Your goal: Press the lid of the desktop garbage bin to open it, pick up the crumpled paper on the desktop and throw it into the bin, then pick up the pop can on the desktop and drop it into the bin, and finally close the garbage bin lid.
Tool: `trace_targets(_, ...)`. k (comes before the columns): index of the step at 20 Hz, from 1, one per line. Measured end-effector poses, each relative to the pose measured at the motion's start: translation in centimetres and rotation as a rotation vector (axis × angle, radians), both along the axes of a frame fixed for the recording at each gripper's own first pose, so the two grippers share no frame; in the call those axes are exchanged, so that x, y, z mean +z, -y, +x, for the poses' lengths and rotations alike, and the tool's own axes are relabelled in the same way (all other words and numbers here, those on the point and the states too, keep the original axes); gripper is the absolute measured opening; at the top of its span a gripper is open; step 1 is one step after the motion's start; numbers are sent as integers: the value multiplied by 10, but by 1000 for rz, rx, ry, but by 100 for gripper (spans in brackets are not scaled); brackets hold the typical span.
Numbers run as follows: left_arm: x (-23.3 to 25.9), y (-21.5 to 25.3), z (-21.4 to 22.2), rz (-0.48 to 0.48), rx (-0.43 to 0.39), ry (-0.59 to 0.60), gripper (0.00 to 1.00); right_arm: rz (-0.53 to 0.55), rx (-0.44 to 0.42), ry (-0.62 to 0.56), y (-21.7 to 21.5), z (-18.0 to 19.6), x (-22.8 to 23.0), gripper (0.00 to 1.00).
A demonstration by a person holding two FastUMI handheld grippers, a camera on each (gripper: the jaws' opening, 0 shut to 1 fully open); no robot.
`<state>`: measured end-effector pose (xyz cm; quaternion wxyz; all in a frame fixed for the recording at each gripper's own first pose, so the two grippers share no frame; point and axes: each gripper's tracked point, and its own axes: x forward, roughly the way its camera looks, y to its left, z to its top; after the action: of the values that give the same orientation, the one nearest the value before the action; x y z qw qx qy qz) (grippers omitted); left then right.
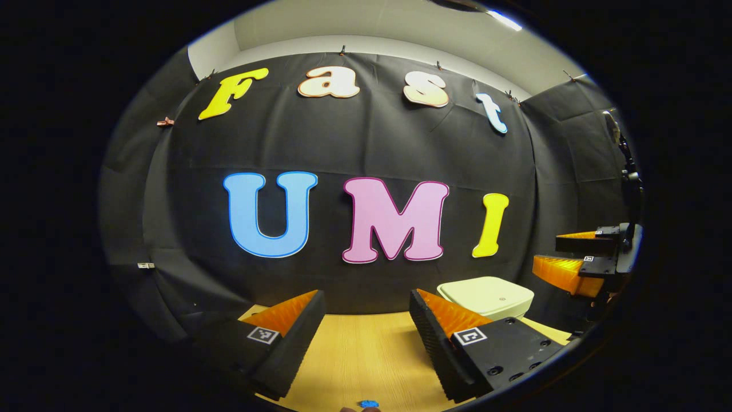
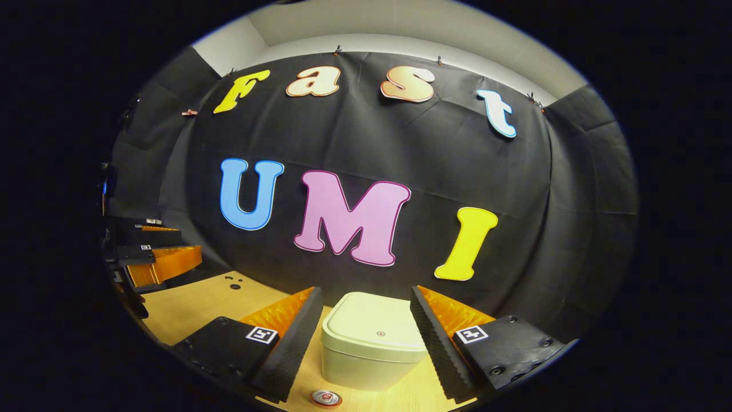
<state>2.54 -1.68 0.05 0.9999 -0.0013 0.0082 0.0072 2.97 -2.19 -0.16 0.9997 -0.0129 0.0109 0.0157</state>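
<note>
Your left gripper [image 1: 366, 337] spread, empty | your right gripper [image 2: 366, 337] spread, lid-shut cream plastic bin [image 2: 373, 343] just ahead between its fingers

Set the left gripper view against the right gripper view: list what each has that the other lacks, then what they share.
Left gripper view: a small blue thing at the bottom edge, and the right tongs, open, off to the side. Right gripper view: a round red-and-silver top, likely the pop can, dark holes in the tabletop, and the left tongs, open. Shared: the bin, lid shut, on the tabletop.
</note>
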Motion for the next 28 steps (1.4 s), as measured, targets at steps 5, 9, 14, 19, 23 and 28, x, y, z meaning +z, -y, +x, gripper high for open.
trace_targets(5, -4, -1, -2, -1, 9, -7, 95, 6, -13, 8, 4, 4, 5, 93)
trace_targets(9, -5, -2, -4, -7, 16, -10, 95, 14, -33, -36, 13, 8, 0, 52)
trace_targets(14, -6, -3, -9, -8, 26, -13, 95, 48, -15, -43, 14, 11, 4, 18)
trace_targets(19, -6, -6, -11, -5, 36, -10, 95, 150, -29, -220, 30, 21, -25, 5)
trace_targets(23, -7, -9, -14, -4, 46, -14, 95, 89, -142, -197, 60, 35, -18, 5)
trace_targets(28, -5, -13, -13, 5, 51, -12, 95, 1, -23, -304, 58, 53, -38, 5)
